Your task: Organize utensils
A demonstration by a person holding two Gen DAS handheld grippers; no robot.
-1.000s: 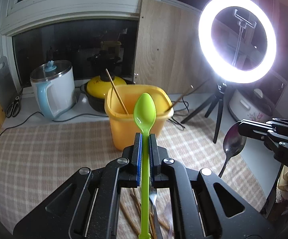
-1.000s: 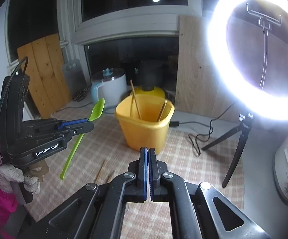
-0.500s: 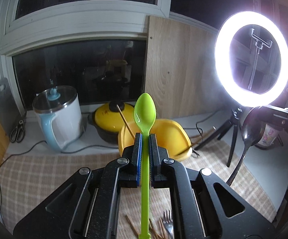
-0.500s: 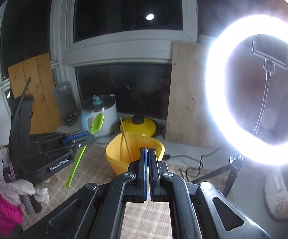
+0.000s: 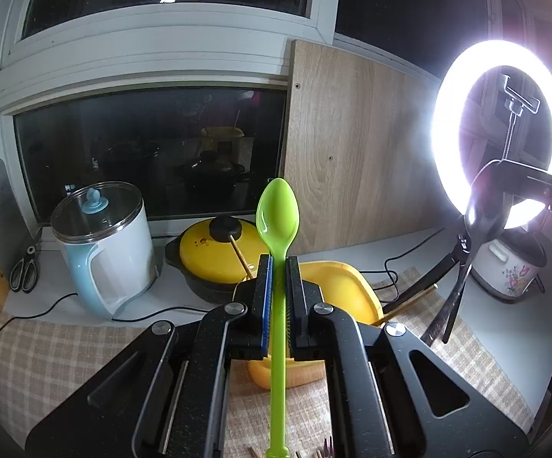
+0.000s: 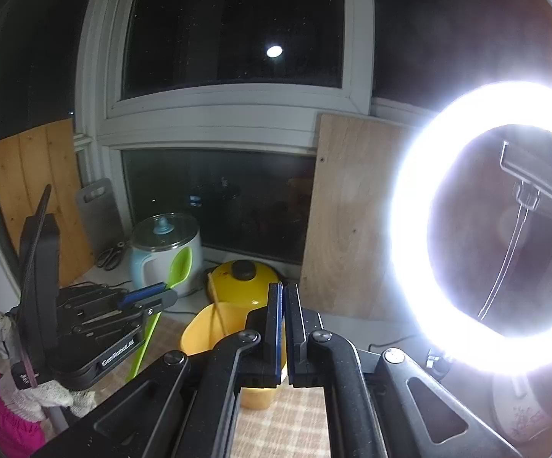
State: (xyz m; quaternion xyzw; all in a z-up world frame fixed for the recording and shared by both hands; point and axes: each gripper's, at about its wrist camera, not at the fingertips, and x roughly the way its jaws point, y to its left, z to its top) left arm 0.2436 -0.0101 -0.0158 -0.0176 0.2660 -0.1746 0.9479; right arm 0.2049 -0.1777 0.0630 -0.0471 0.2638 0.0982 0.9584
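Currently left hand-held gripper (image 5: 278, 267) is clamped on the green spoon (image 5: 277, 225), bowl up past the fingertips, handle trailing back. Yellow bin (image 5: 346, 297) sits on the checked surface (image 5: 58, 358) just below and ahead (chopsticks inside). Right hand-held gripper (image 6: 284, 297) is pinched on a dark spoon (image 5: 480, 213), bowl up.
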